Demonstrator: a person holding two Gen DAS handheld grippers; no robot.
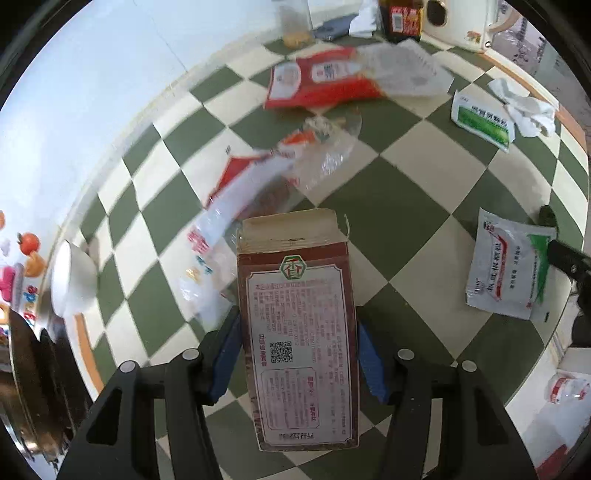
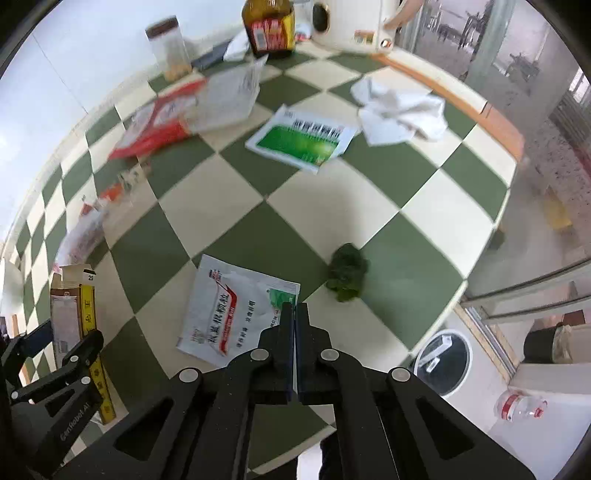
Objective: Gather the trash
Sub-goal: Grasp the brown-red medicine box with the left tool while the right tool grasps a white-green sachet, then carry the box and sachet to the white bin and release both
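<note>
Left tongs point(image 1: 297, 332): blue-padded fingers clamped on either side of a brown box point(image 1: 297, 325), held up above the checked surface point(image 1: 406, 206), its top flap open.
Right tongs point(image 2: 294, 317): pressed together with nothing between them, tips over the corner of a white sachet point(image 2: 229, 314) lying flat.
Left view only: a white bowl point(image 1: 72, 278) at the surface's left edge, and a clear wrapper with red print point(image 1: 258, 177) just beyond the box; blur makes it hard to tell whether box and wrapper touch.
Right view only: a dark green leafy clump point(image 2: 347, 273) just right of the white sachet, and a round bin with a white rim point(image 2: 443, 363) down beside the surface.
Both views: a red packet point(image 1: 321, 79) under a clear bag, a green-and-white sachet point(image 2: 303, 138), crumpled white tissue point(image 2: 400, 110), a brown bottle point(image 2: 269, 27) and a cream-coloured appliance at the far end.
Box seen from the right: at far left, with a yellow side panel, in the other tongs.
</note>
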